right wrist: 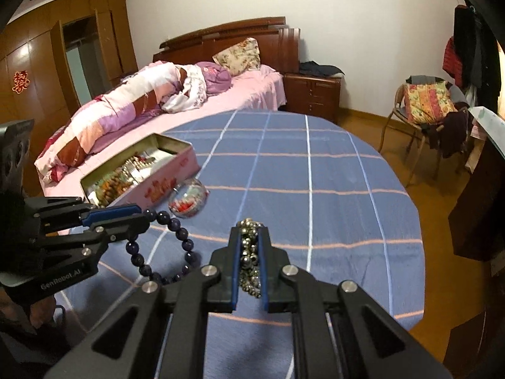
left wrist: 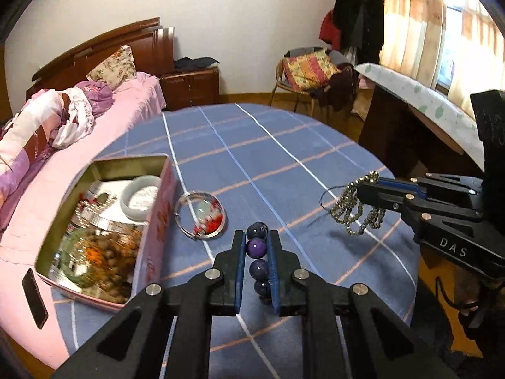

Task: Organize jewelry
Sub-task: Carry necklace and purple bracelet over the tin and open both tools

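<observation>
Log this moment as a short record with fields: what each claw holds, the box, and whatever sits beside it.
left claw: shut on purple bead bracelet, held above the table
right claw: shut on silver bead chain, bunched and dangling
tin box: open, pink outside, on the blue checked tablecloth, left side
box contents: pale bangle, brown beads, other jewelry, blurred
beside box: round clear case with red pieces inside

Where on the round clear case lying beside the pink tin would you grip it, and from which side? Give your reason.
Probably across the rim of the round clear case, from above and from the side away from the pink tin. It lies flat on the blue tablecloth close against the tin wall, so the open side gives finger room. Both the left gripper and right gripper are full now.
</observation>
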Demonstrator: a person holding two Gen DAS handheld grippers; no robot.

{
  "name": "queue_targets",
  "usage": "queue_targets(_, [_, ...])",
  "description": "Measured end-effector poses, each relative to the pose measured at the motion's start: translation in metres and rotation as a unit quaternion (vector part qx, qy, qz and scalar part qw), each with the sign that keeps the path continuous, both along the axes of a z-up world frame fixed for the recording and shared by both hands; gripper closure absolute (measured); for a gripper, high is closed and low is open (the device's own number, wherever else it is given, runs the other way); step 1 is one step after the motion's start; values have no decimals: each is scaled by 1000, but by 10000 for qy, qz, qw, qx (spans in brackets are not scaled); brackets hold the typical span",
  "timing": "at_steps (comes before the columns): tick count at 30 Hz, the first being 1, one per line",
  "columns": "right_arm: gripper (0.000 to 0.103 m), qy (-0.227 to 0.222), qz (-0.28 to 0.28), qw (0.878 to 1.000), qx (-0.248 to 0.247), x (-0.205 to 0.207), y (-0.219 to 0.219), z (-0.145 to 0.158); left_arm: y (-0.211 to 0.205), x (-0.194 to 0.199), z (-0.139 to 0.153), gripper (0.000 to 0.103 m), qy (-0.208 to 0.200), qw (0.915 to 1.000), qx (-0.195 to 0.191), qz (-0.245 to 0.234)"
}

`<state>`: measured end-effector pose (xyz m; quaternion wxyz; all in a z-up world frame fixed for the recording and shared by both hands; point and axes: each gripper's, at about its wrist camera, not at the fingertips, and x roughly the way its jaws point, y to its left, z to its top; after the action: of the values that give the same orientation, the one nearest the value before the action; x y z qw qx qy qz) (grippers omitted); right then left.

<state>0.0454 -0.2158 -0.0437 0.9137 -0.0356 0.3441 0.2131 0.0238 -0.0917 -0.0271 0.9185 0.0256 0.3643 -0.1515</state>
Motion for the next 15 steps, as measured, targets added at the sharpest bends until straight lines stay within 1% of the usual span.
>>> queue_targets(6, [90,-238,168,9995,86,8,15,24,26,6,24,90,-248,9994,-16,232])
queue_targets(11, [90,-481,408,9980,50,17,38,44,55,14,45,90,-464,9977,-23,488])
queue_targets(15, [90,-599,587,9965,40,24,56,53,73,21,55,90,-608,9960,30,661])
